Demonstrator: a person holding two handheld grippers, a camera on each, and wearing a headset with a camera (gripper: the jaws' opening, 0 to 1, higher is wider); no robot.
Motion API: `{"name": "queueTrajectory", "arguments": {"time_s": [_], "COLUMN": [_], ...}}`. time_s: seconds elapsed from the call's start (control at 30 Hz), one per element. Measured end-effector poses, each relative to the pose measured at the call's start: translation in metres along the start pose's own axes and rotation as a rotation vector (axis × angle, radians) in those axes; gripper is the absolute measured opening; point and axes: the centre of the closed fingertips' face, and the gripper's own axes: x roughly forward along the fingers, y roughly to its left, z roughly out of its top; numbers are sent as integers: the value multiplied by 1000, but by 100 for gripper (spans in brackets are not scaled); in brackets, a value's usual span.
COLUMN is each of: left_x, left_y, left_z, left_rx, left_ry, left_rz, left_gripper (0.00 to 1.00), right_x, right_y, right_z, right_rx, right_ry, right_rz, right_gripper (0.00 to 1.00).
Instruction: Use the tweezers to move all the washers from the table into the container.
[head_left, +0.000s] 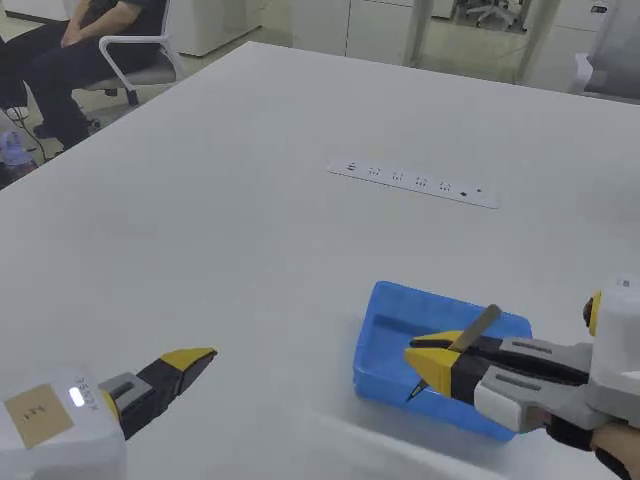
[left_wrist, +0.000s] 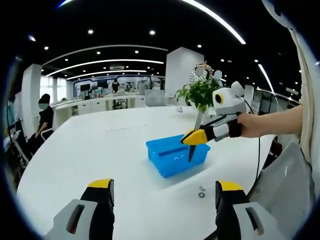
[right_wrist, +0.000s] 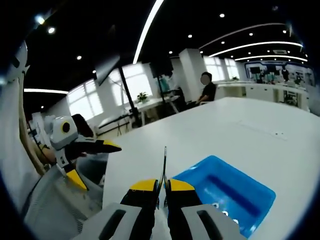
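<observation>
A blue container (head_left: 385, 335) sits on the white table at the near right. My right gripper (head_left: 420, 363) hovers over it, shut on grey tweezers (head_left: 478, 324) whose dark tips point down into the container. In the right gripper view the tweezers (right_wrist: 164, 162) stick out from between the closed jaws of the right gripper (right_wrist: 162, 185), with the container (right_wrist: 240, 192) to the right. Two small washers (left_wrist: 202, 191) lie on the table in front of the container (left_wrist: 170, 162). My left gripper (left_wrist: 165, 186) is open and empty, low at the near left (head_left: 195, 360).
A white power strip (head_left: 412, 183) lies flat on the table beyond the container. A person sits on a chair (head_left: 130, 60) past the far left table edge. Wide bare tabletop (head_left: 200, 220) stretches between the grippers and further back.
</observation>
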Motion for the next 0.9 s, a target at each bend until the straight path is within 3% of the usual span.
{"name": "queueTrajectory", "arguments": {"time_s": [0.17, 0.5, 0.9], "left_x": [0, 0, 1], "left_y": [-1, -2, -3], "left_z": [0, -1, -2], "left_rx": [-2, 2, 4], "left_ry": [2, 9, 15], "left_rz": [-1, -6, -12], "left_gripper": [85, 84, 84], "right_x": [1, 0, 0], "right_y": [8, 11, 15], "right_z": [-17, -49, -65], "right_rx": [31, 115, 141], "right_ry": [27, 75, 114], "right_rz": [22, 28, 32], "right_gripper": [4, 4, 4]}}
